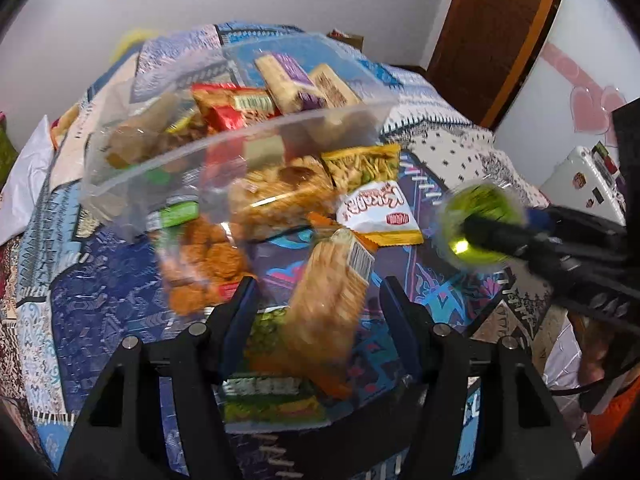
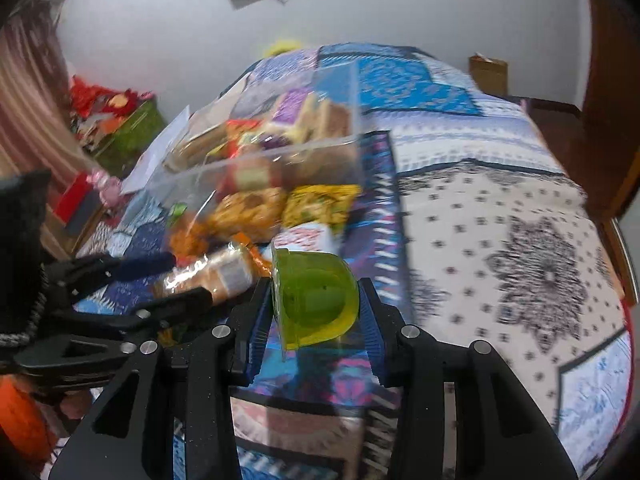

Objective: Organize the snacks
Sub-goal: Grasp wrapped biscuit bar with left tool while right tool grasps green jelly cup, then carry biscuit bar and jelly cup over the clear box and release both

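A clear plastic tub [image 1: 240, 132] [image 2: 280, 148] stands on the quilt with several snack packs inside. Loose packs lie in front of it: a yellow noodle pack [image 1: 364, 164], a white and yellow pack [image 1: 376, 216] and an orange snack bag [image 1: 200, 264]. My left gripper [image 1: 318, 288] [image 2: 168, 280] is shut on a clear-wrapped biscuit packet [image 1: 332, 300] [image 2: 216, 276], which lies slantwise between its blue pads. My right gripper [image 2: 316, 282] [image 1: 492, 228] is shut on a green jelly cup [image 2: 316, 300] [image 1: 480, 224], held above the quilt to the right of the loose packs.
Everything rests on a bed covered with a patchwork quilt [image 2: 500, 220]. A wooden door [image 1: 492, 40] stands at the back right, and a white laptop [image 1: 580, 184] with stickers lies off the bed's right side. A cardboard box [image 2: 488, 72] sits behind the bed, a green box [image 2: 128, 132] to its left.
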`<action>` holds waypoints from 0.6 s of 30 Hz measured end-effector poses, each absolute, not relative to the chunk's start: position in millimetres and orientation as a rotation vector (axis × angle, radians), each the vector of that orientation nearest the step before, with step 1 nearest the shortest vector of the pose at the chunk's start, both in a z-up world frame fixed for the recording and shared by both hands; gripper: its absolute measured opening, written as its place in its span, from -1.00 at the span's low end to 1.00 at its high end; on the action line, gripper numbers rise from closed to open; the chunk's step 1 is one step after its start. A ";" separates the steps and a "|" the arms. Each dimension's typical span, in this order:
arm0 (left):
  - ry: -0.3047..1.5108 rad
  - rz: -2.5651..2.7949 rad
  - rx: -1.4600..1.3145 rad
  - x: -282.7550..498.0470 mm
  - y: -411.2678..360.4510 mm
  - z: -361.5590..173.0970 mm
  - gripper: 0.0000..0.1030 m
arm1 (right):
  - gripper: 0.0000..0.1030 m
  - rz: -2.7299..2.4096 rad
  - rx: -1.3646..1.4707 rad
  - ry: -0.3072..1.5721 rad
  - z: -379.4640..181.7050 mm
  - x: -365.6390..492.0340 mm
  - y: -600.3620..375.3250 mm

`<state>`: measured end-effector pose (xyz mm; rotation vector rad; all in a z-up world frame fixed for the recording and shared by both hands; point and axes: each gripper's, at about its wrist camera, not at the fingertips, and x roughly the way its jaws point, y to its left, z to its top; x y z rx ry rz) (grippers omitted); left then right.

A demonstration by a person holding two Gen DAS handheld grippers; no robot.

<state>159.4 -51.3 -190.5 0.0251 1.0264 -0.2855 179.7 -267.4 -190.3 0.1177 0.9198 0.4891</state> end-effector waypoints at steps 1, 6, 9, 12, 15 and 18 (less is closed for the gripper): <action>1.036 -0.291 0.025 161.3 -53.4 -194.3 0.19 | -0.26 0.485 0.123 0.920 -189.9 180.0 -269.5; 1.080 -0.304 0.033 166.1 -62.6 -210.0 0.09 | -0.25 0.473 0.140 0.921 -188.7 179.8 -271.4; 1.075 -0.307 0.055 163.8 -68.2 -214.7 -0.10 | -0.26 0.479 0.145 0.925 -190.5 179.8 -272.0; 1.063 -0.301 0.060 162.5 -69.7 -213.9 -0.25 | -0.25 0.487 0.151 0.924 -190.2 182.0 -269.4; 1.043 -0.301 0.031 161.6 -64.8 -206.9 -0.27 | -0.25 0.492 0.150 0.914 -186.5 182.3 -266.3; 0.998 -0.285 0.022 159.2 -57.2 -192.8 -0.26 | -0.25 0.500 0.159 0.902 -181.4 184.1 -263.8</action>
